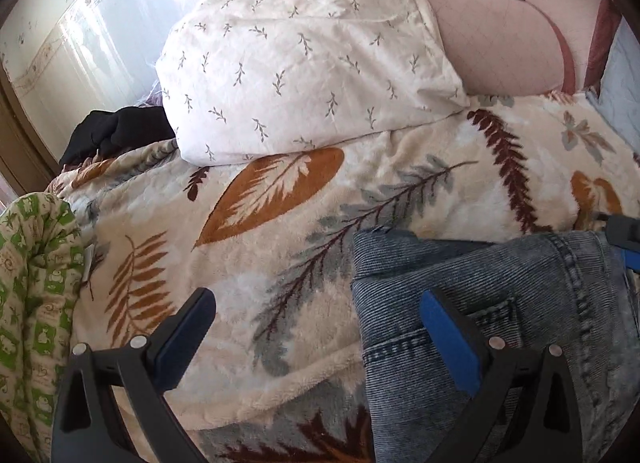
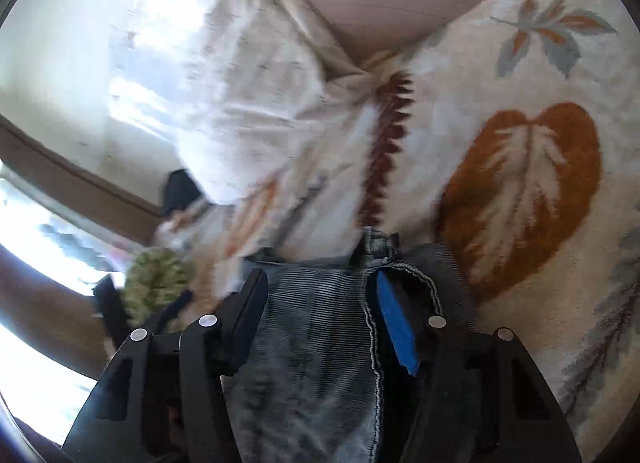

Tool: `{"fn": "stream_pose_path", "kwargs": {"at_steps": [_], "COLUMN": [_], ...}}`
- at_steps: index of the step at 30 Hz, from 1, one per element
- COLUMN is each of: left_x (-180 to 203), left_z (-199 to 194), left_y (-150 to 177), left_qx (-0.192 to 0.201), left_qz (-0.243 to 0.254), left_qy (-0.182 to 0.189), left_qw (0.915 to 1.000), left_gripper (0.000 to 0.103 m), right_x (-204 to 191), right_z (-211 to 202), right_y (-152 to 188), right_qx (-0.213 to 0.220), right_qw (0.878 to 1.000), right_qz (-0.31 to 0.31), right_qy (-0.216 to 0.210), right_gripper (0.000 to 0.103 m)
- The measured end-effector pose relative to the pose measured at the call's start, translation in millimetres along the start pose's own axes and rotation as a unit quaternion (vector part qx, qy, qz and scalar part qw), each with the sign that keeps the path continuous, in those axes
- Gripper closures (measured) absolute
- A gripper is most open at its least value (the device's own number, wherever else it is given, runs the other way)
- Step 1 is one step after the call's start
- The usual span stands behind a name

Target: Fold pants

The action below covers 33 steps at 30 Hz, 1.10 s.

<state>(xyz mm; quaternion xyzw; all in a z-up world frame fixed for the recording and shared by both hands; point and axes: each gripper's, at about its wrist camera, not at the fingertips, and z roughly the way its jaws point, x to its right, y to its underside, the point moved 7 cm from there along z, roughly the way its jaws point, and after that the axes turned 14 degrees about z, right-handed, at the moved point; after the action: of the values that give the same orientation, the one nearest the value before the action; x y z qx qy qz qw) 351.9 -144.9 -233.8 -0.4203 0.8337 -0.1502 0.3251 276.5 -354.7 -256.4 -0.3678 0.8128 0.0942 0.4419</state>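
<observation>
Lying on the leaf-print blanket [image 1: 280, 223] of the bed — blue corduroy pants [image 1: 500, 303]. Left claw [image 1: 316, 315] spread wide at their edge; right claw [image 2: 320, 291] open, fabric between its fingers, not pinched.

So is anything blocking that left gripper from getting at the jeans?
Nothing visible. The left gripper is open over the leaf-print blanket, and the jeans lie right beside it, under its right finger. Only bare blanket lies between its fingers.

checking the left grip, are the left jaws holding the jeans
No, the left gripper is open over the leaf-print blanket, with the jeans lying under its right finger only.
</observation>
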Motion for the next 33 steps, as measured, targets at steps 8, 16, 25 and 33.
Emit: {"fn": "stream_pose_path", "kwargs": {"at_steps": [8,16,25,33], "left_x": [-9.9,-12.2,4.2,11.6], "left_z": [-8.1,-62.3,-107.1,-119.7], "left_y": [7.4,34.8,80.1,88.3], "left_qx": [-0.005,0.032,0.052,0.069], "left_qz": [-0.017,-0.012,0.005,0.021], "left_qy": [-0.002,0.006,0.035,0.044], "left_qw": [0.9998,0.9994,0.998,0.9964], "left_gripper": [0.002,0.003,0.003,0.003], "right_x": [13.8,-25.7,-19.6,-40.8], "right_z": [-16.8,-32.3,-77.3,-93.8], "right_y": [-8.4,36.7,79.7,102.7], "right_qx": [0.03,0.039,0.083,0.109], "right_qw": [0.998,0.985,0.973,0.974], "right_qz": [0.018,-0.127,-0.16,-0.171], "right_qy": [0.054,0.112,0.147,0.105], "right_gripper": [0.06,0.055,0.046,0.042]}}
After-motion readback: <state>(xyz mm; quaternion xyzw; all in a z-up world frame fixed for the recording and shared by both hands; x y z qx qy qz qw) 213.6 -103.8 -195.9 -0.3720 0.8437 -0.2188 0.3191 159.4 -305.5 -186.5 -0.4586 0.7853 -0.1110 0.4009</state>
